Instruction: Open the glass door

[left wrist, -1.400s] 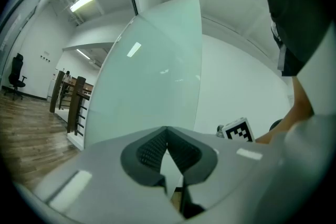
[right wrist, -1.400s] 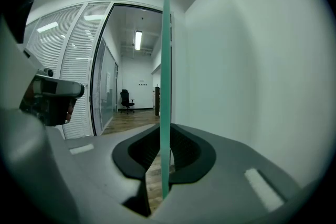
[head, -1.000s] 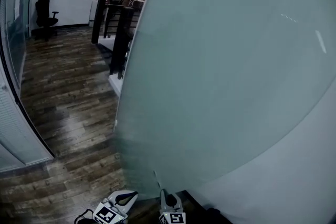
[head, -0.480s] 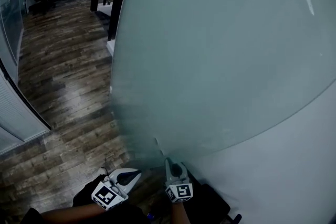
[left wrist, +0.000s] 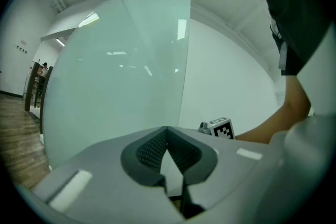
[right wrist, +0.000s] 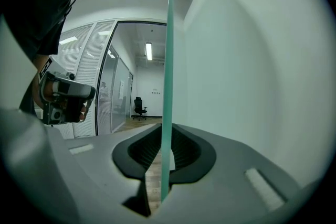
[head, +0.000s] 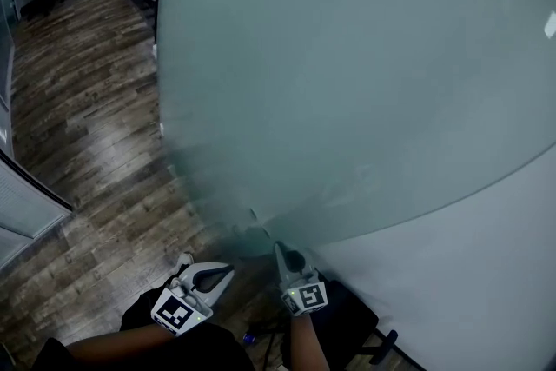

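Glass door: frosted pane, ajar, close beside white wall. Free vertical edge pinched between narrowly parted jaws of right gripper. Left gripper closed, empty, just beside. Judged heavy, rigid, slippery, chip-prone at edge; firm edge hold and steady pull advised.

Left gripper: fingers pressed together, nothing between them. Right gripper: fingers clamped on the glass door edge. Both side by side, on bare forearms.
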